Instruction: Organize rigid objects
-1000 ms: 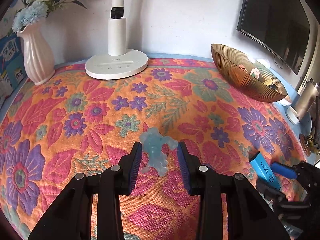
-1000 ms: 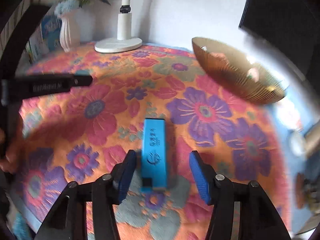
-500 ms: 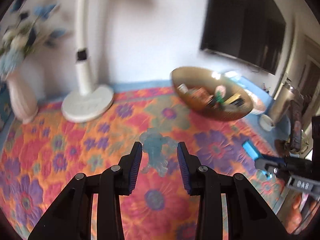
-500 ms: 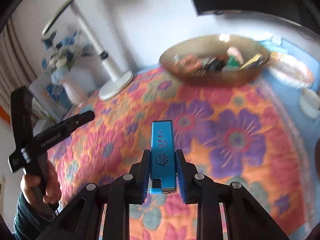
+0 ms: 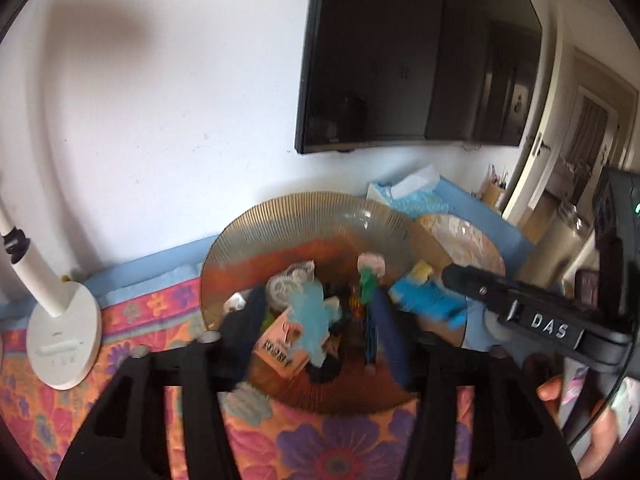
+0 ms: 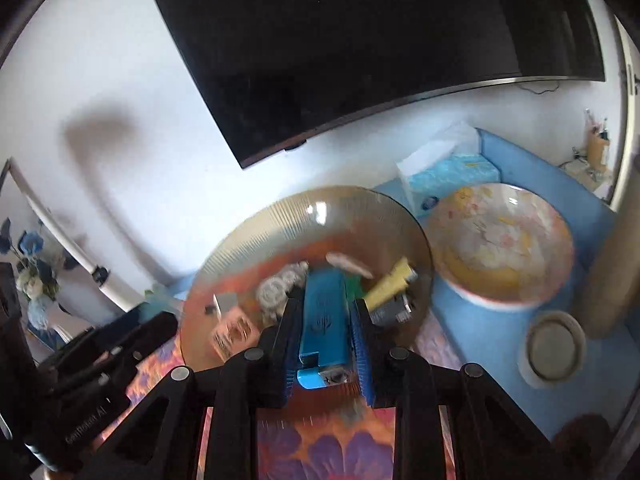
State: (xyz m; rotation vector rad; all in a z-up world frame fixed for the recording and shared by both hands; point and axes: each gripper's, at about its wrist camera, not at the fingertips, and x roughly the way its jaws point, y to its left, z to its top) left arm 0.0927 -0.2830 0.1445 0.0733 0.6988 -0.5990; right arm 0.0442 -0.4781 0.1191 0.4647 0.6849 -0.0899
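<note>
Left gripper [image 5: 316, 332]: you tilt it over the ribbed amber glass bowl [image 5: 280, 216]; jaws opening, pale blue translucent figure [image 5: 314, 320] loose between them.
Right gripper [image 6: 322, 336]: jaws opening around the blue rectangular lighter [image 6: 322, 320].
Change: both have left the floral cloth [image 5: 320, 448].

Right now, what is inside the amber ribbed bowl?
Inside the amber bowl: an orange box, a pale round piece, a yellow stick, a green-and-pink item, dark bits. The grippers and their blue loads cover the middle.

a table under a flowered cloth [image 5: 332, 450] in orange, pink and purple, with a blue cover [image 6: 560, 196] beyond it. on the cloth stand an amber ribbed glass bowl [image 6: 256, 232] and a white lamp base [image 5: 64, 344]; on the blue part, a flowered bowl [image 6: 500, 248] and a tissue pack [image 6: 452, 168].
</note>
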